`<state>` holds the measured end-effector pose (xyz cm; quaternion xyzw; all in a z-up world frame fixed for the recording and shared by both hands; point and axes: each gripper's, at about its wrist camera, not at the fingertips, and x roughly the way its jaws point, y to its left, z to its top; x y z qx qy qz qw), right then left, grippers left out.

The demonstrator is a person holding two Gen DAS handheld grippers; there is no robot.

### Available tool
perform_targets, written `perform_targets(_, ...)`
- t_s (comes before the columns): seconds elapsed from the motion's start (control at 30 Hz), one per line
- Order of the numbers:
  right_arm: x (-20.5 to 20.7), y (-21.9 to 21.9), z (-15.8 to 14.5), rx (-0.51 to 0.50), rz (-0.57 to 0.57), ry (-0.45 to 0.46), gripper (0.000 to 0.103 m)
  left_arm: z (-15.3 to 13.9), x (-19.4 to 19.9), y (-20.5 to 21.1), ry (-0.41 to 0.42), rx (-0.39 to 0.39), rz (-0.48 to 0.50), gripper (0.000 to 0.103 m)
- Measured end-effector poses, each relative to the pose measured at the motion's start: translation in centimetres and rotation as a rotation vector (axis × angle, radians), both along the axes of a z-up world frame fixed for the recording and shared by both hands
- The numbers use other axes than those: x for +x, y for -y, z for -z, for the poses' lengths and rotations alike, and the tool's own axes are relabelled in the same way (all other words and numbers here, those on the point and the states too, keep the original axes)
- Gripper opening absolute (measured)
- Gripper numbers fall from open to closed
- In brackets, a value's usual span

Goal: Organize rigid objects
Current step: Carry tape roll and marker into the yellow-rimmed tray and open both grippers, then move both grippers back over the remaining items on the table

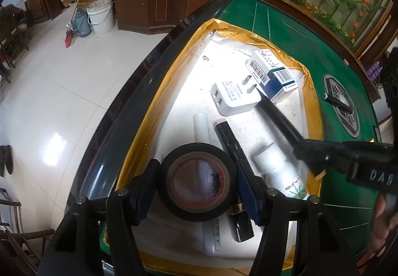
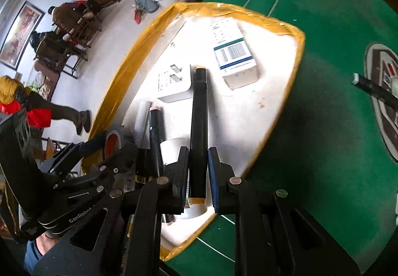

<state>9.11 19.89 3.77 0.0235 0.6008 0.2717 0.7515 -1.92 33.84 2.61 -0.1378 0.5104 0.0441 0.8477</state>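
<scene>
Left gripper clamps the tape roll over the near end of the tray, where I see a charger, box, lipstick and white bottle. From my right wrist, the right gripper pinches a black pen above the tray, pointing at the box.

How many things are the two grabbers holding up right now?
2. The left gripper holds a roll of black tape over the tray. The right gripper holds a long black pen above the tray's middle.
</scene>
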Motion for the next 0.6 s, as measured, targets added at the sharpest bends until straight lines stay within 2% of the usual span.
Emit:
perform_targets(0.1,-0.6,-0.1,-0.4,-0.012,-0.032,0.037,0.016,0.0,0.1,0.0,-0.003,-0.046,0.003,0.066)
perform_targets(0.23,-1.2,1.2,-1.6,0.024,-0.035,0.058,0.018,-1.3,0.3,0.5,0.046,-0.062,0.006,0.08)
perform_targets(0.33,-1.6,2.9,-2.5,0.048,-0.019,0.071,0.018,-2.2,0.6,1.3,0.067,-0.057,0.016,0.08)
perform_targets(0.43,-1.7,6.1,-3.5,0.091,0.038,0.078,0.018,-3.3,0.7,2.7,0.089,-0.057,0.046,0.08)
perform_targets(0.5,-1.5,9.7,-4.3,0.086,0.122,0.109,0.018,-4.2,0.7,3.9,0.108,-0.055,0.073,0.08)
perform_targets(0.6,-0.5,16.3,-5.4,0.01,0.28,0.197,0.017,-5.0,0.6,5.2,0.122,-0.051,0.106,0.08)
